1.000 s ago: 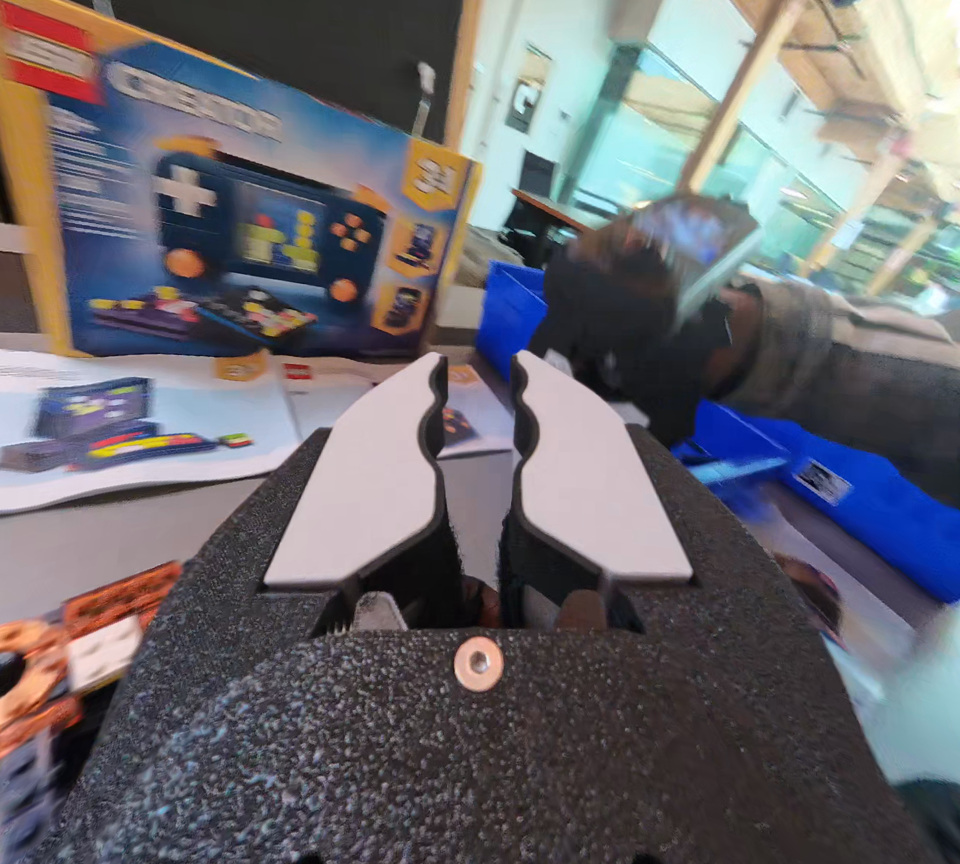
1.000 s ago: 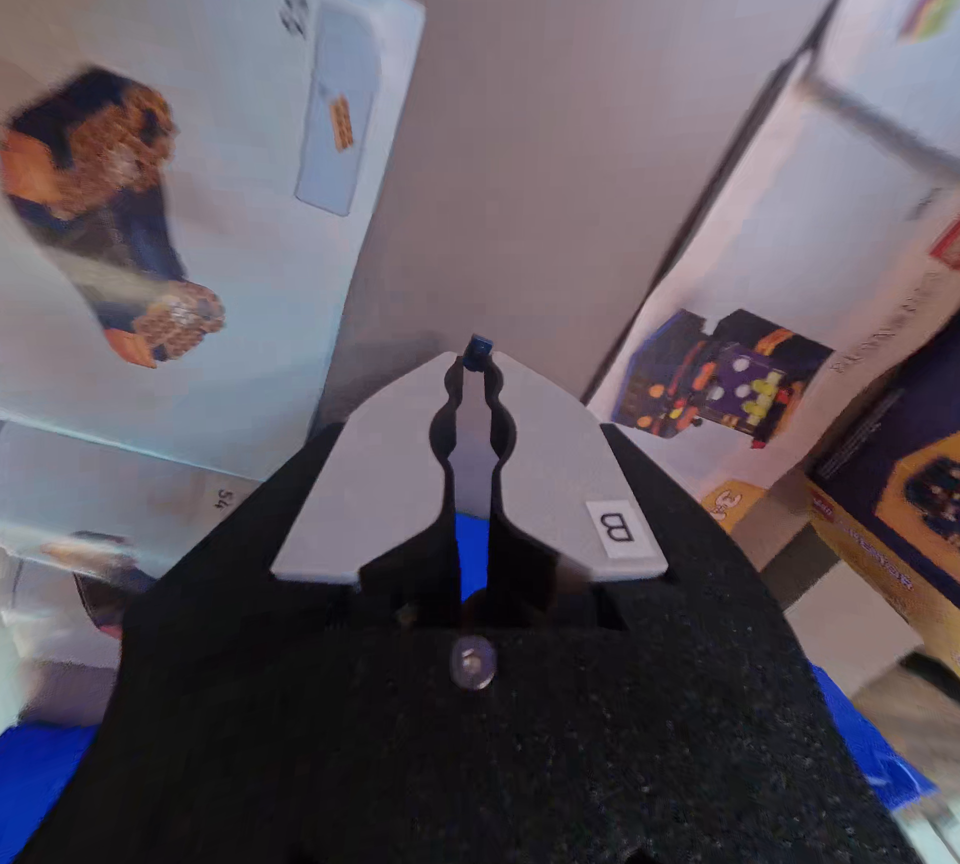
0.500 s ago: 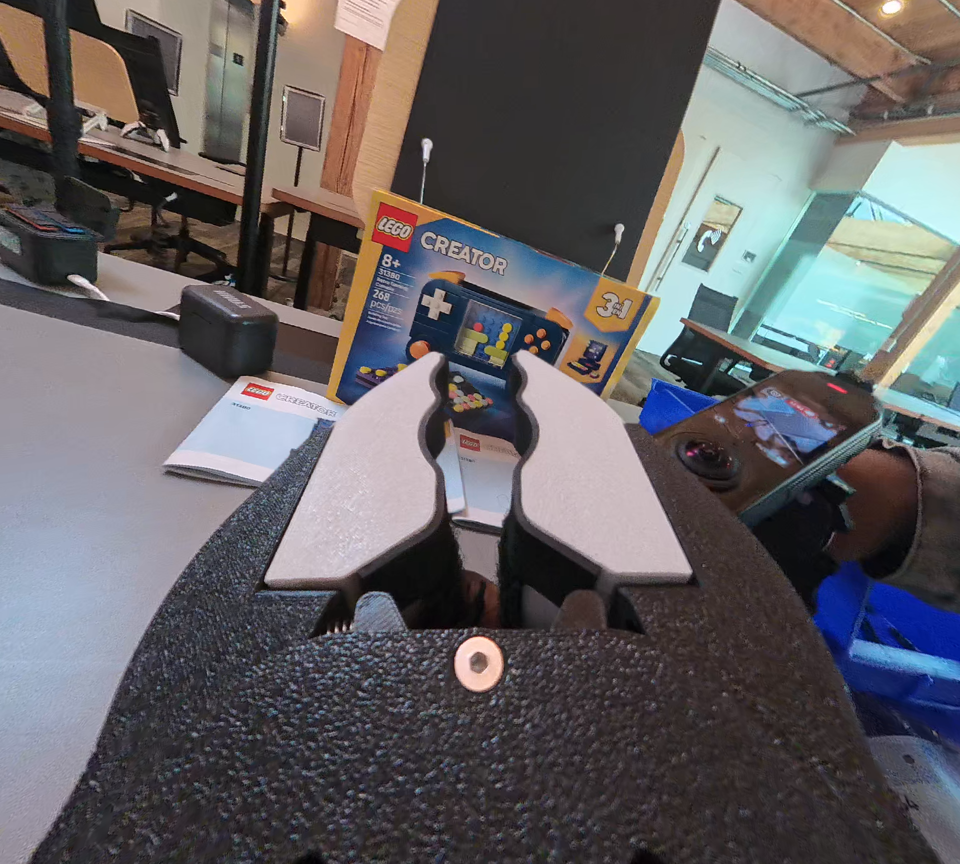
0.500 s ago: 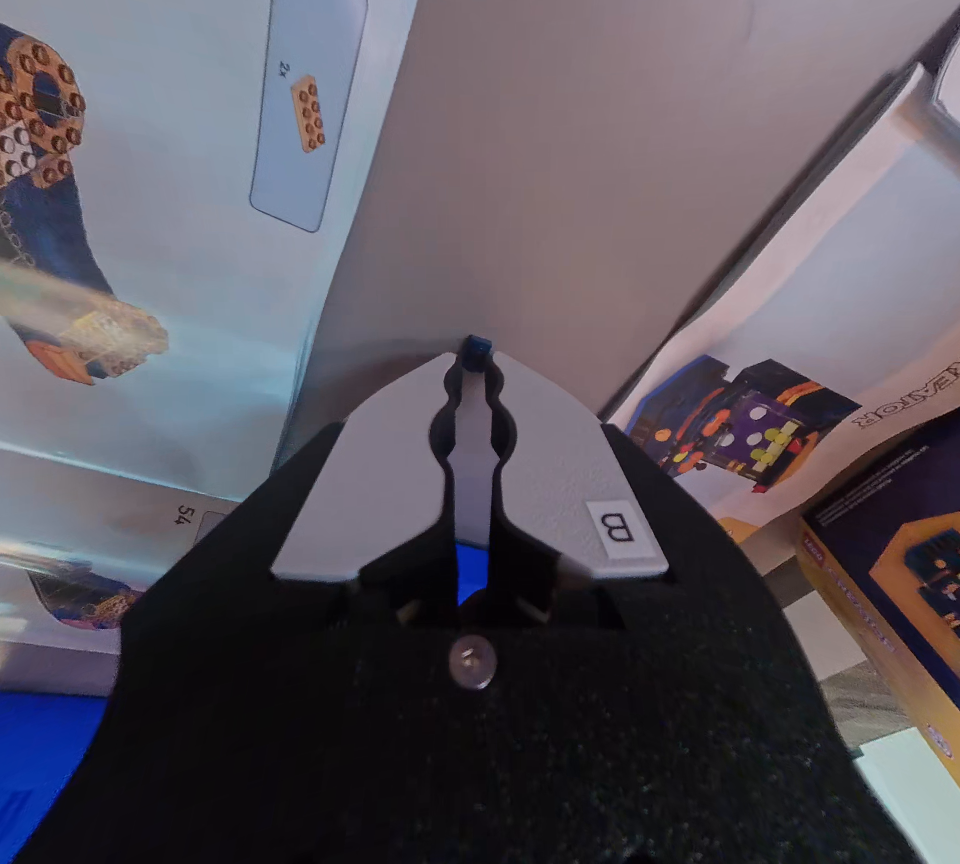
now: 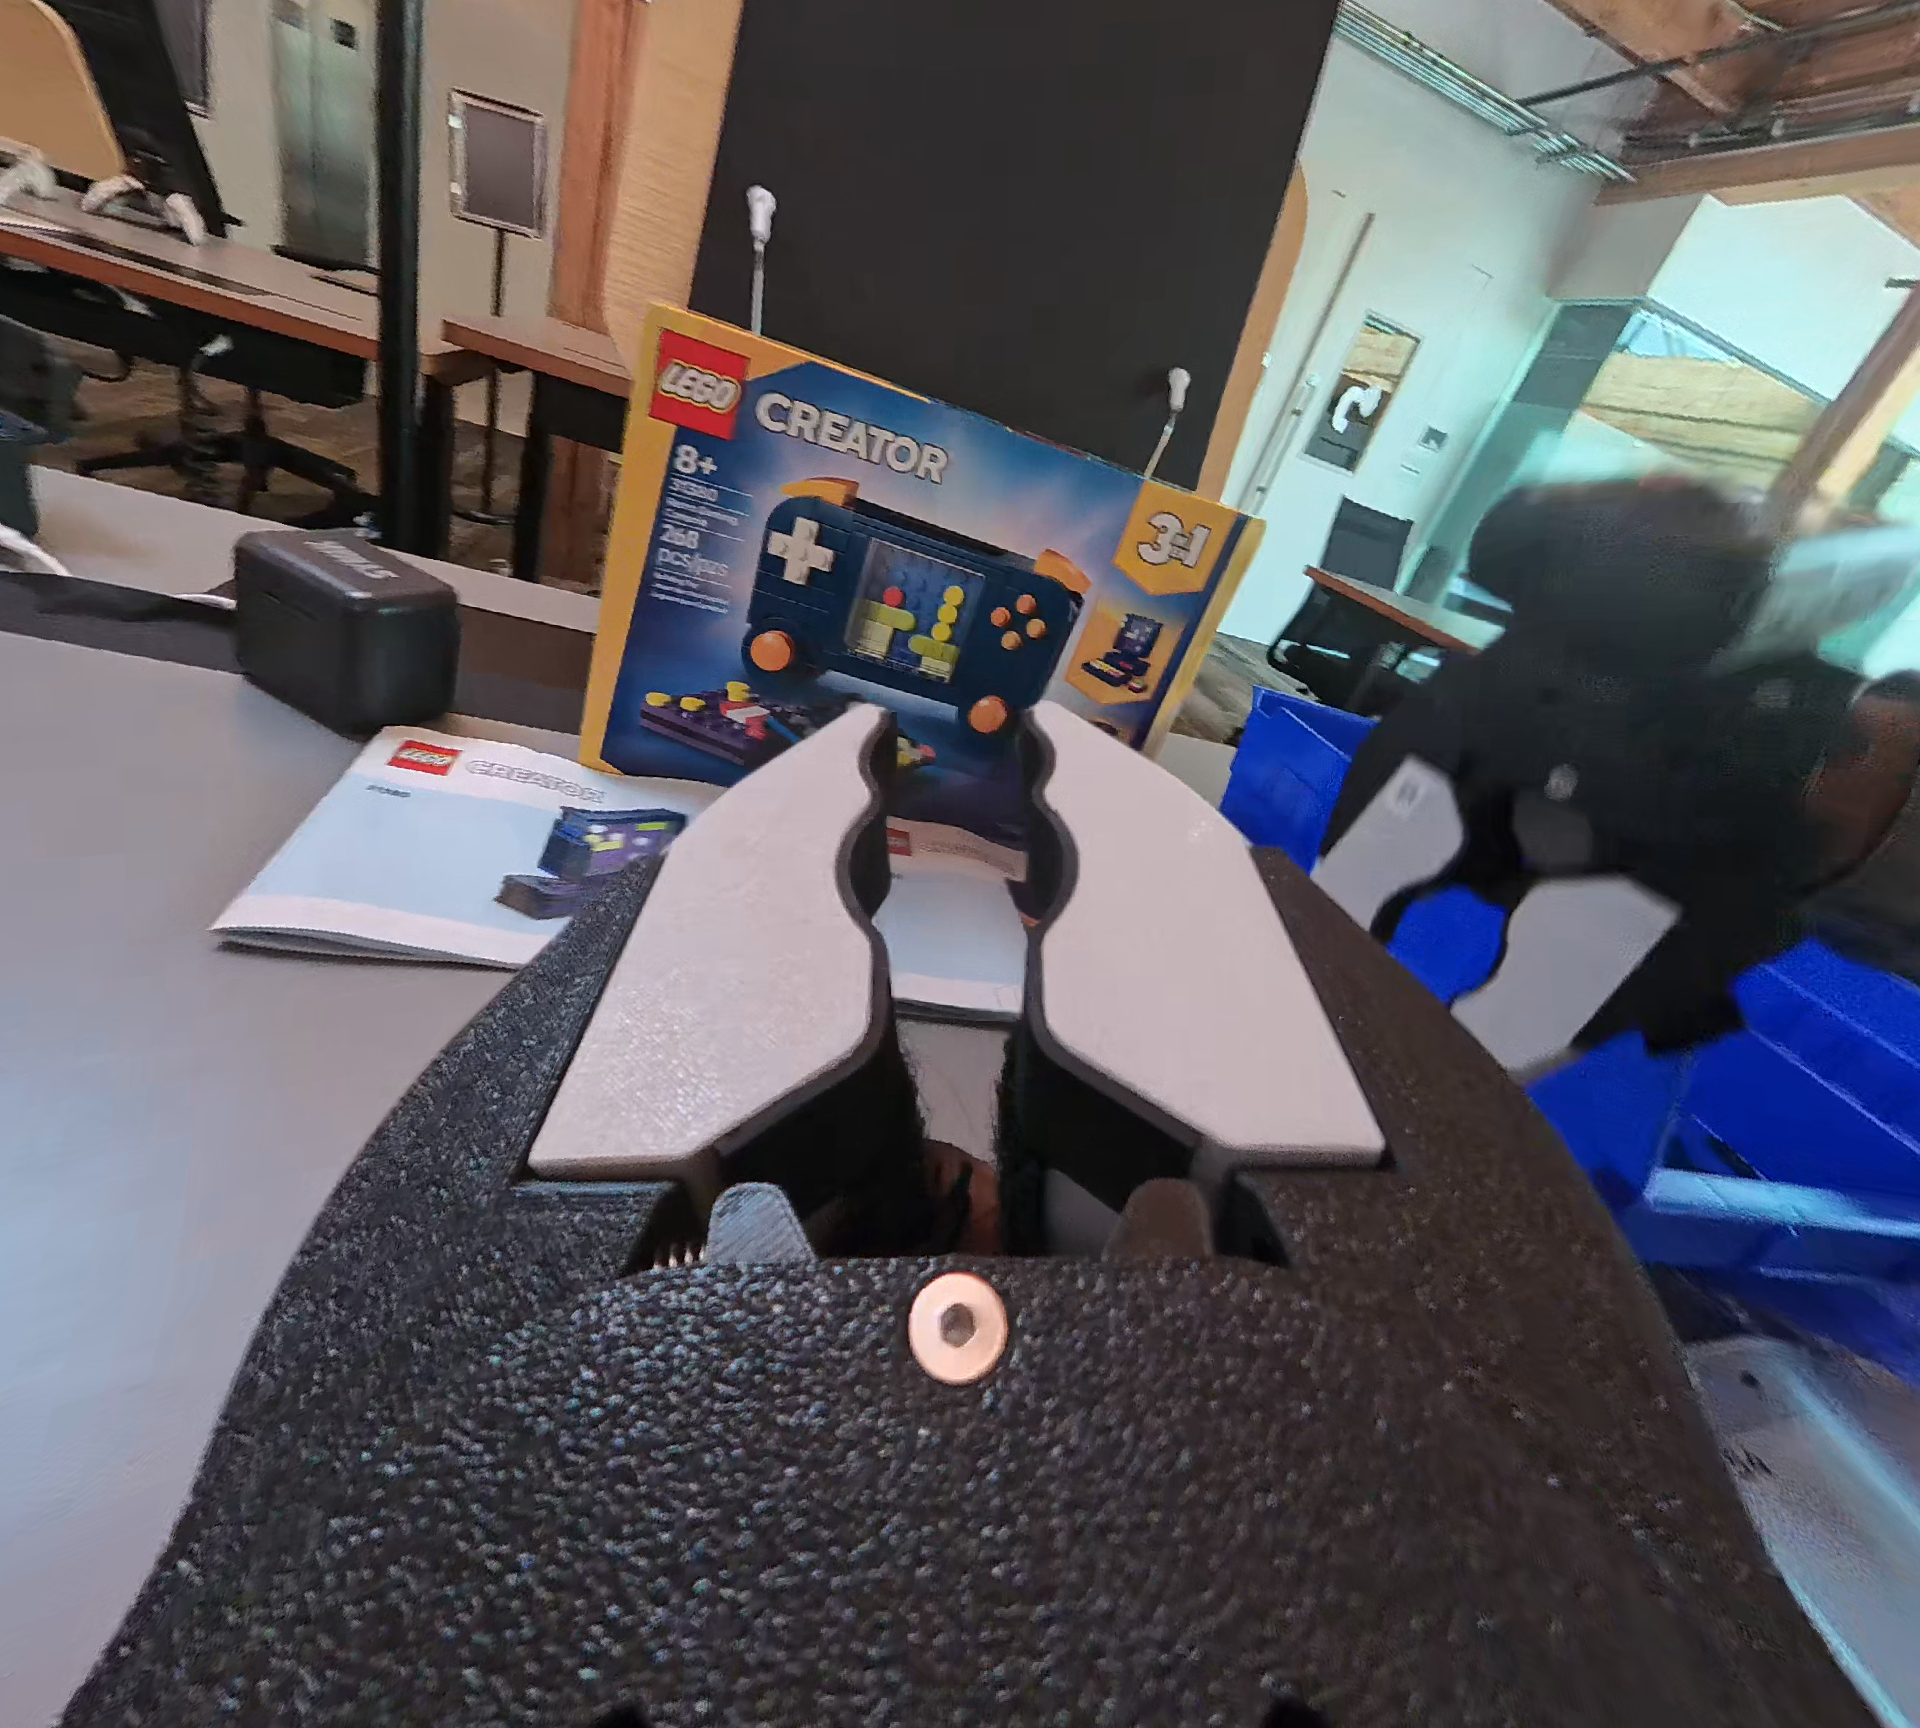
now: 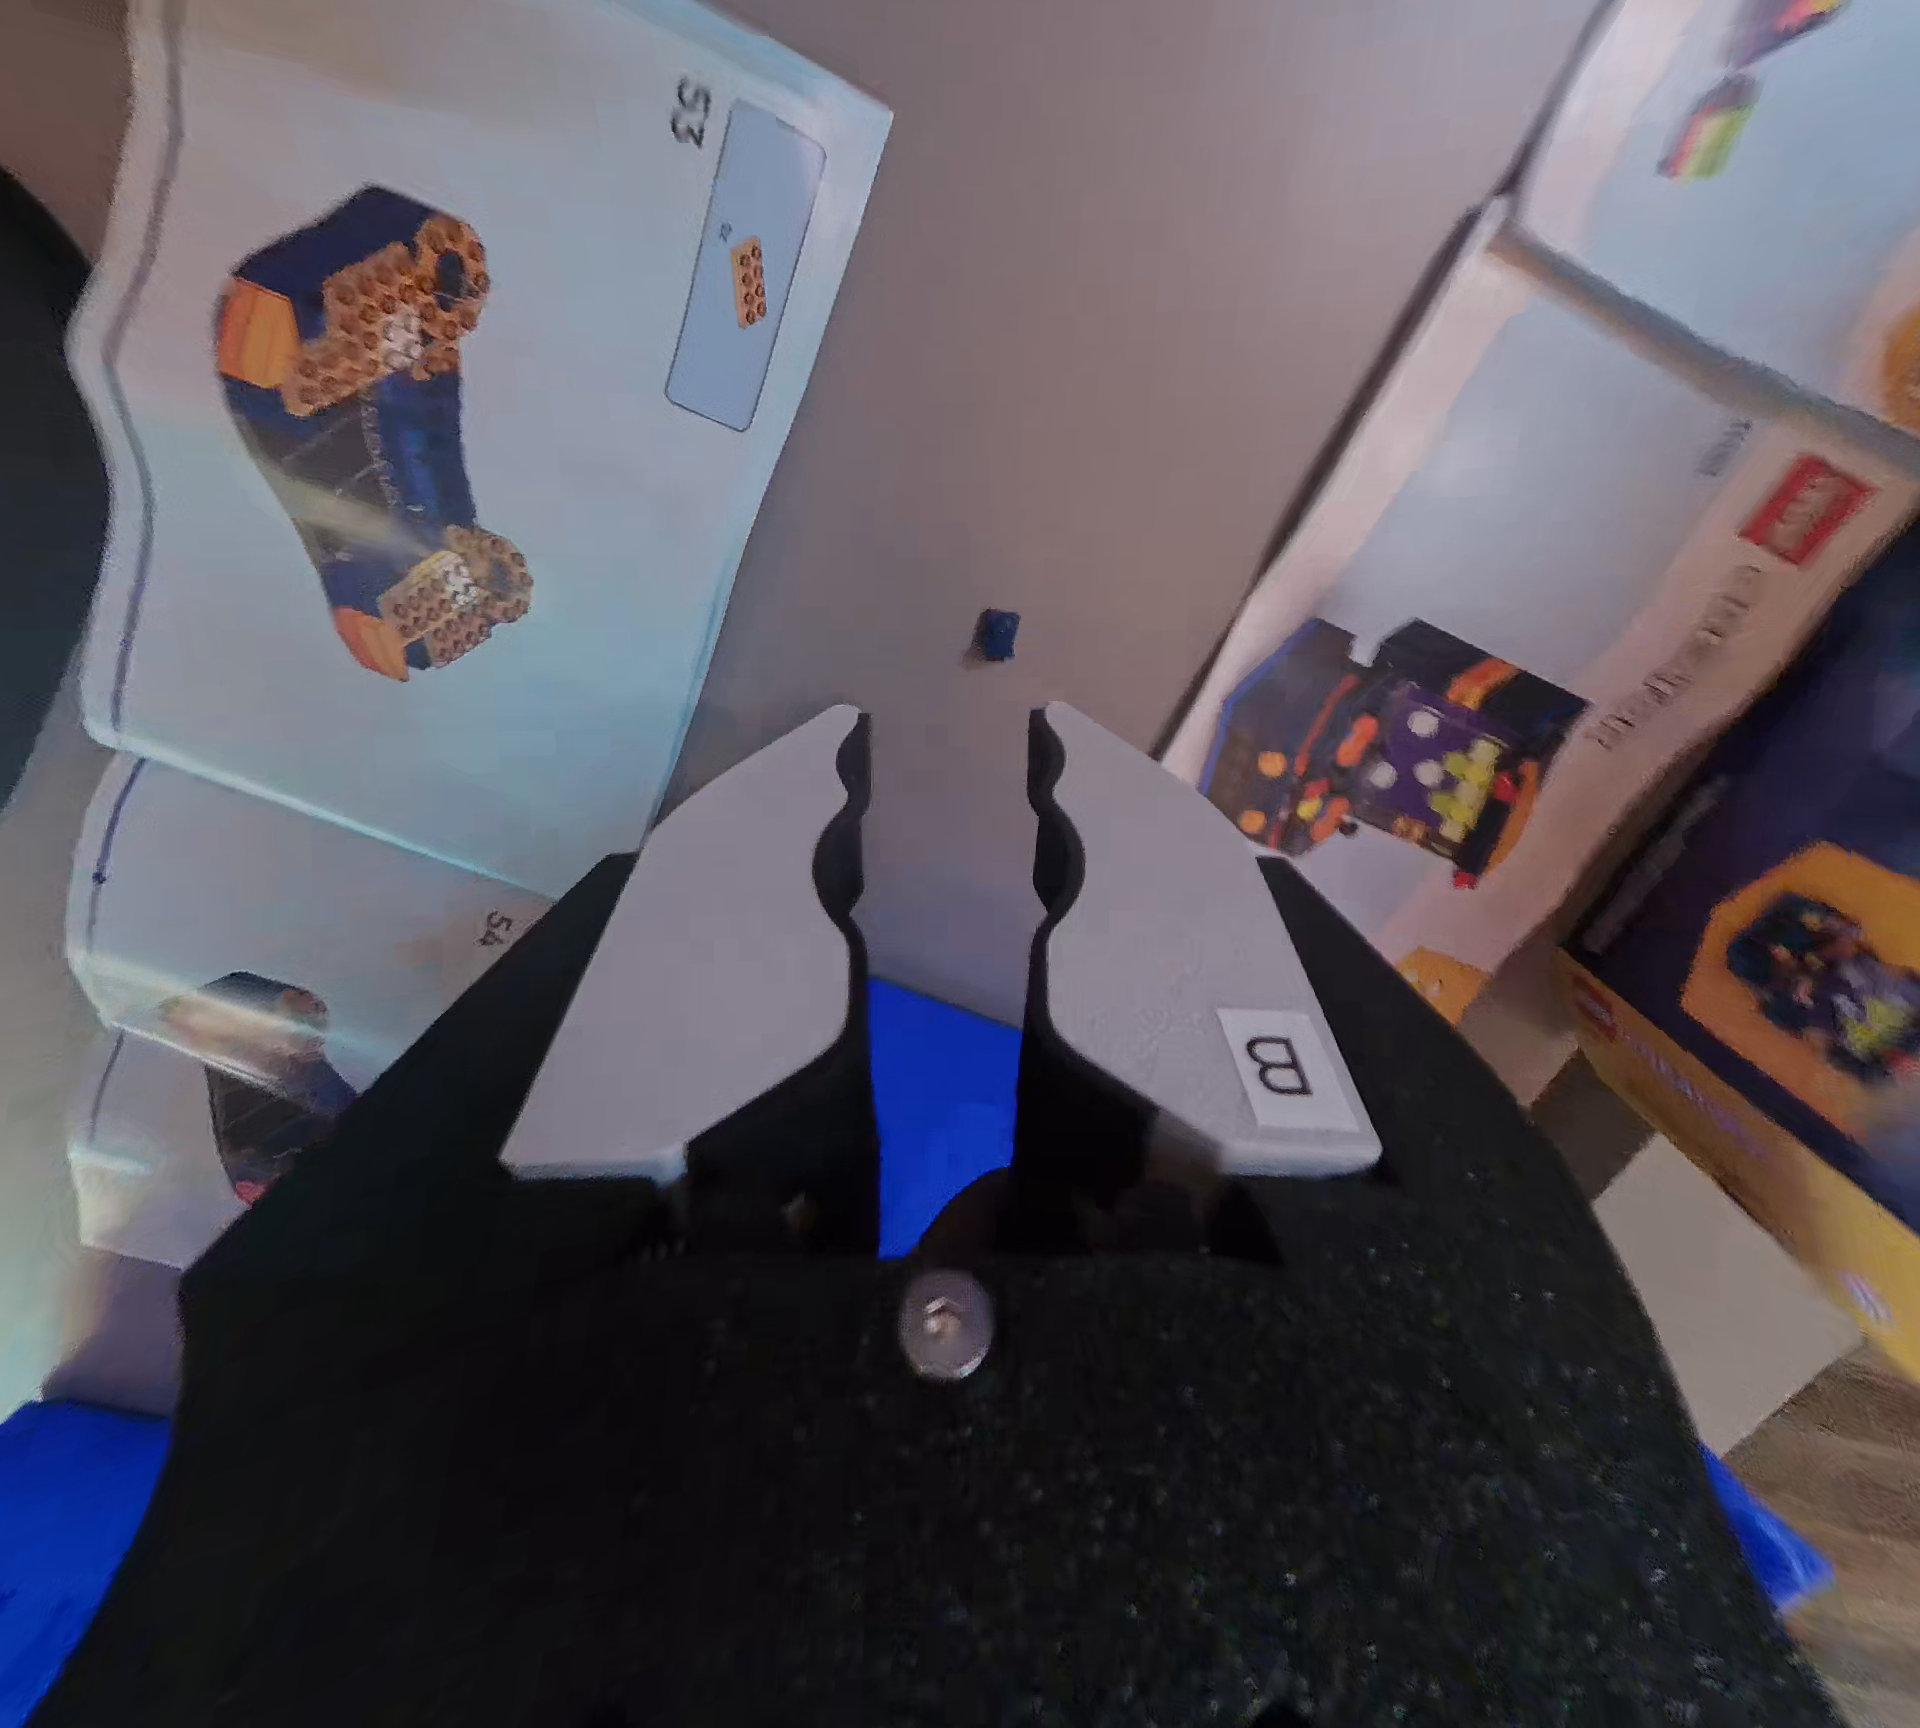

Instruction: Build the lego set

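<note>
Grey desk (image 6: 1091, 172) | my right fingers (image 6: 945, 722) released, small dark-blue brick (image 6: 995, 634) just ahead, open booklet (image 6: 468, 390) beside | my left fingers (image 5: 956, 722) apart, bare, facing toy box (image 5: 914, 577), blue bins (image 5: 1766, 1055) beside.

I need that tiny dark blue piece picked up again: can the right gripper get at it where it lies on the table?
Probably yes: the right gripper is open and empty, and the dark blue piece lies alone on bare grey table just ahead, nothing between.
</note>
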A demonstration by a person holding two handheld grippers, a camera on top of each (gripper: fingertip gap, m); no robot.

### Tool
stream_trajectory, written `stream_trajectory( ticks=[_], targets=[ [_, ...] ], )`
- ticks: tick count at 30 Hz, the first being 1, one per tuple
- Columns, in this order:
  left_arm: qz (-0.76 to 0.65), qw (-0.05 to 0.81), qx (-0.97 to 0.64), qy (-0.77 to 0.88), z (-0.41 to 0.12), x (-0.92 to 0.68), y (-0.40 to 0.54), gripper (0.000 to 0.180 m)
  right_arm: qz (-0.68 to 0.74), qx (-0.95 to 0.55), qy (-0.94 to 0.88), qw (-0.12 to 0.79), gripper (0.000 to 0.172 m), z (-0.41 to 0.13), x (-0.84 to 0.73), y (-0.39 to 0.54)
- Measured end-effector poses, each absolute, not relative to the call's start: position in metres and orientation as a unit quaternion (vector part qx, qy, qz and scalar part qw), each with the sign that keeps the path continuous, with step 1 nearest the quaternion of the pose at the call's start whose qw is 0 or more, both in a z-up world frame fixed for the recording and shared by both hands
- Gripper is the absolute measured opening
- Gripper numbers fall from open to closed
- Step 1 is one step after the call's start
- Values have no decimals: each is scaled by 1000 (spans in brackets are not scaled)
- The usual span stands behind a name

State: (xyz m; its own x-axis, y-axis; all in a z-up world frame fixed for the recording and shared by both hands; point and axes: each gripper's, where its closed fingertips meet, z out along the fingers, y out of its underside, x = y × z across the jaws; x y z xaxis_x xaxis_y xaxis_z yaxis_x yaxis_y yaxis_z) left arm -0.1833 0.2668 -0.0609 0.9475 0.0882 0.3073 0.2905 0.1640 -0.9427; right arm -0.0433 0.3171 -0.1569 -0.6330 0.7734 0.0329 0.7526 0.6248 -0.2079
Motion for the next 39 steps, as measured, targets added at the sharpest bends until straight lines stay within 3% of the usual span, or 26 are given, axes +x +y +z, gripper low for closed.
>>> stream_trajectory(
  ticks=[5,8,17,26,32,39],
  targets=[
    [-177,711,-679,-47,-72,-128,282,23,180,-481,-841,172,31,-66,-17,348],
    [-234,674,-699,47,-81,-83,283,25,156,-530,-814,181,32,-50,31,384],
    [-216,636,-705,226,-108,-21,273,25,19,-611,-788,70,29,-132,154,463],
    [-242,625,-697,255,-114,-10,269,26,34,-615,-781,104,21,-150,144,510],
    [-244,622,-699,255,-117,-10,270,25,13,-575,-817,54,9,-178,126,512],
    [-241,622,-700,256,-118,-11,270,26,11,-634,-772,-34,12,-198,125,517]
  ],
)
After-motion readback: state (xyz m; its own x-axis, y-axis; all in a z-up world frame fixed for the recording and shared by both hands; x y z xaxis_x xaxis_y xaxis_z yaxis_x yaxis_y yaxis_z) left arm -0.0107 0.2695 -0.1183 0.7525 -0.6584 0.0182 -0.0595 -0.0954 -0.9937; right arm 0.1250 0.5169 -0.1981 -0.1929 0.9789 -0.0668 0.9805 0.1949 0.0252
